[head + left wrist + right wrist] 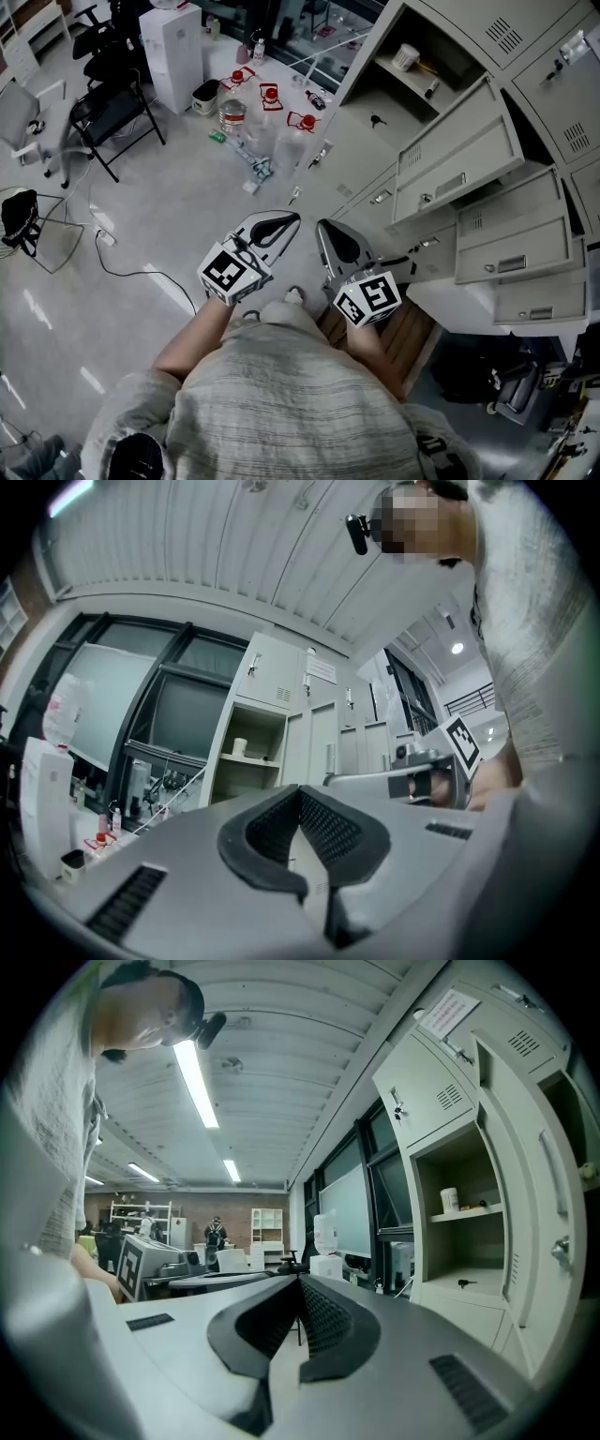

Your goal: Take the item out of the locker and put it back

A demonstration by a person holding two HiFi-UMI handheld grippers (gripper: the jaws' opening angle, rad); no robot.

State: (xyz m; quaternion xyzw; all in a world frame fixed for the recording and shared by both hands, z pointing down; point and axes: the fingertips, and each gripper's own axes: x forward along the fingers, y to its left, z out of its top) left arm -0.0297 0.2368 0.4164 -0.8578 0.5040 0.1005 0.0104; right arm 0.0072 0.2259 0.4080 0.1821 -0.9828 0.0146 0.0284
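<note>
Left hand-held gripper (300, 791) and right hand-held gripper (300, 1282): jaws pressed together, nothing pinched, side by side, well apart from the locker (366, 150). Small white cylinder (405, 57) sits on the open compartment's upper shelf, toward its left end.

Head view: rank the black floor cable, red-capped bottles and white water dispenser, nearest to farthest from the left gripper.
1. Black floor cable, just left of the left gripper.
2. Red-capped bottles, ahead.
3. White water dispenser, far ahead-left.
</note>
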